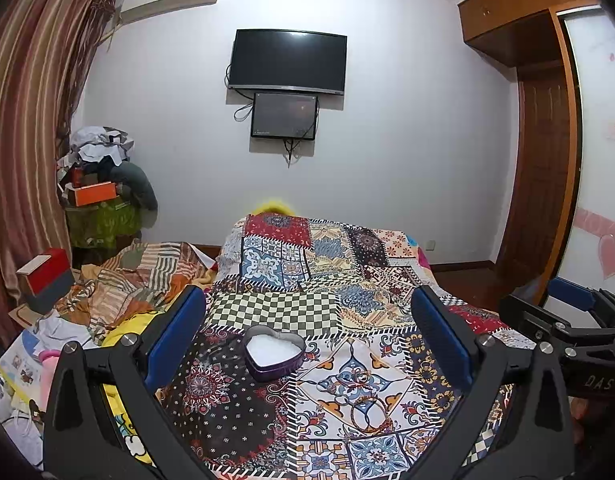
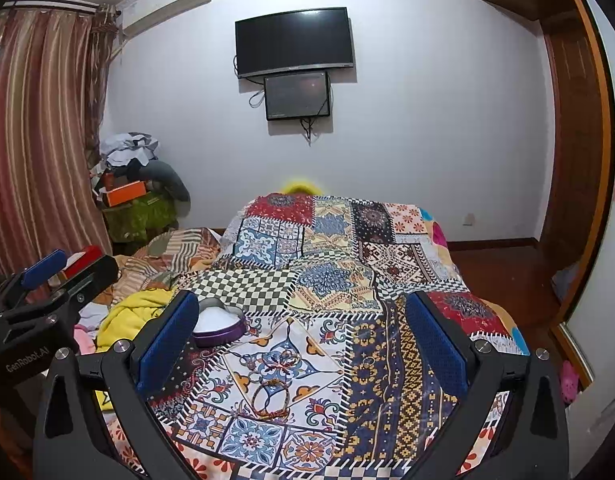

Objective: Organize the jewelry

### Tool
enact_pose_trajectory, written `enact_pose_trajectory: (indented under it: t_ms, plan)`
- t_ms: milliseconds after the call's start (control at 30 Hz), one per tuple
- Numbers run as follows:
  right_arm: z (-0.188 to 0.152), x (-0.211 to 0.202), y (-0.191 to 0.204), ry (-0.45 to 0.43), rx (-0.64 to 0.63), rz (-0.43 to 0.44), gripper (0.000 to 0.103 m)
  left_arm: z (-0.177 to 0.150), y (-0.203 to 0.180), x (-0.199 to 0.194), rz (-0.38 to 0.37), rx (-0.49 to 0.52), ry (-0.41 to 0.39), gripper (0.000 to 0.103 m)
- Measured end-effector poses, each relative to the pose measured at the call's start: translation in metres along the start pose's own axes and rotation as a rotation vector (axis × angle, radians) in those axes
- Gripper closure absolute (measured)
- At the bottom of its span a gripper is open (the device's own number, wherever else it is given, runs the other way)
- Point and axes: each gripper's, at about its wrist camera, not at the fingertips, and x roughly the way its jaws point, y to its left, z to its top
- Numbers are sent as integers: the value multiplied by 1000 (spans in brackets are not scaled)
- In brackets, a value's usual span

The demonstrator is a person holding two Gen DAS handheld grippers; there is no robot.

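Observation:
A purple heart-shaped tin (image 1: 273, 354) with a white lining stands open on the patchwork bedspread (image 1: 291, 272). My left gripper (image 1: 307, 340) is open, and the tin sits between and just beyond its blue fingertips. Thin bracelets (image 1: 369, 412) lie on the cloth, nearer and to the right of the tin. In the right wrist view the bracelets (image 2: 271, 396) lie between the fingers of my open right gripper (image 2: 303, 344). The tin (image 2: 219, 322) is partly hidden behind that gripper's left finger. Neither gripper holds anything.
Crumpled blankets and yellow cloth (image 2: 135, 312) lie left of the bedspread. Beyond them are a red box (image 1: 47, 276) and a pile of boxes and clothes (image 1: 103, 184) by the curtain. A TV (image 1: 287, 60) hangs on the far wall, and a wooden wardrobe (image 1: 547, 184) stands right.

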Motion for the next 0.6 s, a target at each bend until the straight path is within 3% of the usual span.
enact_pose_trajectory:
  t_ms: [367, 533, 600]
  plan:
    - [-11, 25, -14, 74, 32, -33, 1, -6, 13, 25, 10, -13, 64, 0]
    - [-28, 47, -23, 159, 41, -54, 1, -15, 26, 46, 38, -39, 132, 1]
    - [-34, 55, -25, 189, 41, -59, 1, -19, 32, 57, 31, -48, 172, 6]
